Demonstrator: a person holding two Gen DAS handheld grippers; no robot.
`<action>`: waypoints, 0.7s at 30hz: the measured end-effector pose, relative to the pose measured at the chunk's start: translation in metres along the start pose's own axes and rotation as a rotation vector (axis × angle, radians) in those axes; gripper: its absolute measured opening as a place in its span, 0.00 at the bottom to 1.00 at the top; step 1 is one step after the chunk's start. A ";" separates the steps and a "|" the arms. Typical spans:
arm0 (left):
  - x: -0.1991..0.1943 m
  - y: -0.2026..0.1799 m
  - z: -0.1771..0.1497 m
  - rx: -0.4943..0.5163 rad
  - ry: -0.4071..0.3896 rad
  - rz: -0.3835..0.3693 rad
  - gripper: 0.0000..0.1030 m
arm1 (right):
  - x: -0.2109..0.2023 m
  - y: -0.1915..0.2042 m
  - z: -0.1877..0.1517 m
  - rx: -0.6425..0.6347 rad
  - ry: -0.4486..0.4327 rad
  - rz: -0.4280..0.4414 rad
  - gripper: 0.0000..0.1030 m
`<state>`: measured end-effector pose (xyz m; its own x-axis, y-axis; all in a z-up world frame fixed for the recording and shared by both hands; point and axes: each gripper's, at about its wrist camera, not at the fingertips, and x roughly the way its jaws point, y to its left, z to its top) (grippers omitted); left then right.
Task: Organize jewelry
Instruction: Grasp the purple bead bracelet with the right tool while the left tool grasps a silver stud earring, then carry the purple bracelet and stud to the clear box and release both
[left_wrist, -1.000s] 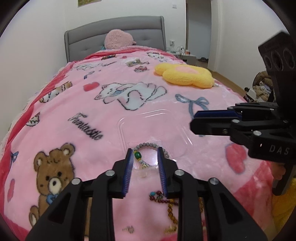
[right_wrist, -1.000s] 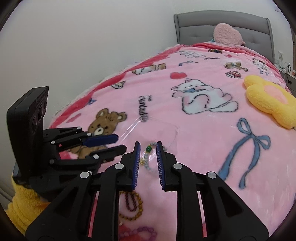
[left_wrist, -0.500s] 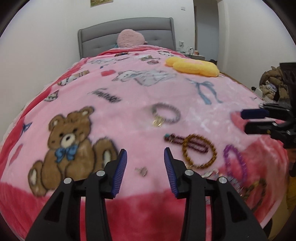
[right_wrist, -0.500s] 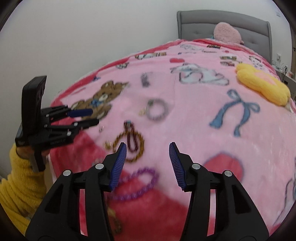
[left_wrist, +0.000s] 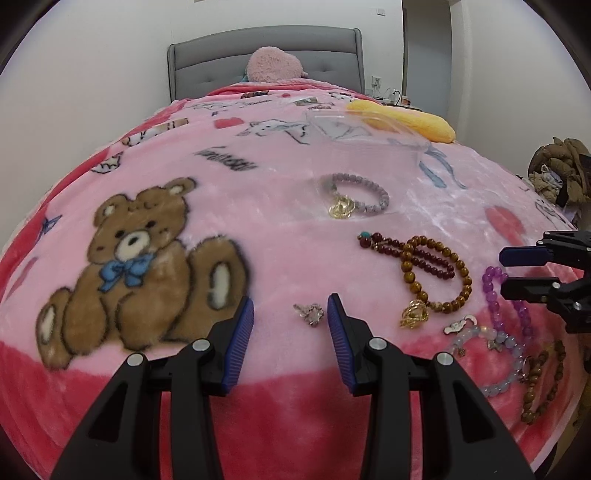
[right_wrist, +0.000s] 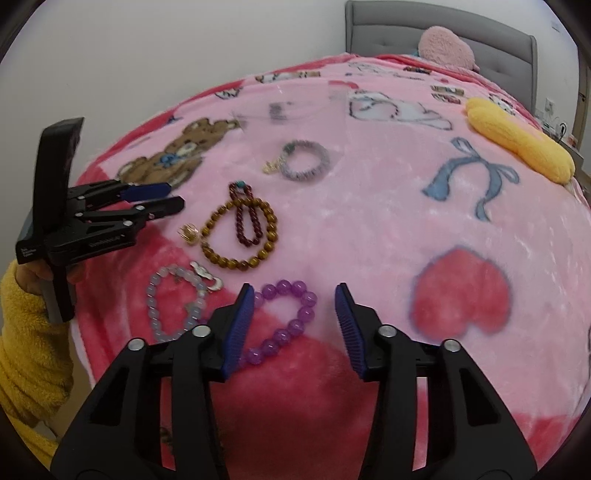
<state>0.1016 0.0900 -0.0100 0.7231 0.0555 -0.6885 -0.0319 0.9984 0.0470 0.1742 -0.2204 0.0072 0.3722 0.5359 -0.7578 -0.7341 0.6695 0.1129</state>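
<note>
Bed with pink cartoon blanket (left_wrist: 280, 206), bear print at its left, carrying all items. Clear plastic tray (left_wrist: 364, 127), far side of blanket, beyond the jewelry. Left tool (left_wrist: 290, 317): fingers spread wide, holding nothing, low over the blanket's near edge; small silver charm (left_wrist: 309, 314) lies between its tips. Right tool (right_wrist: 294, 304): fingers spread wide, holding nothing, level over the red border; purple bead bracelet (right_wrist: 286, 321) lies between and just ahead of its tips. Brown bead bracelet (right_wrist: 240, 236) with gold charm, overlapping a dark red bead bracelet (right_wrist: 246, 214), ahead of both tools. Pale blue bead bracelet (right_wrist: 173, 306), left of the purple one. Grey bead bracelet (left_wrist: 356, 194) with gold charm, farther back, just before the tray.
</note>
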 end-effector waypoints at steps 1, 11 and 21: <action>0.001 0.000 -0.001 -0.003 0.000 -0.003 0.40 | 0.001 -0.001 -0.001 0.000 0.005 -0.004 0.36; 0.004 -0.007 -0.002 0.011 0.009 -0.001 0.17 | 0.003 0.002 -0.005 -0.043 0.006 -0.050 0.13; 0.000 -0.011 -0.001 0.023 0.007 0.009 0.16 | -0.003 0.008 -0.005 -0.057 -0.019 -0.068 0.09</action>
<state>0.1011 0.0791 -0.0109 0.7184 0.0651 -0.6926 -0.0231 0.9973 0.0698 0.1645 -0.2196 0.0070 0.4330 0.5000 -0.7500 -0.7377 0.6747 0.0238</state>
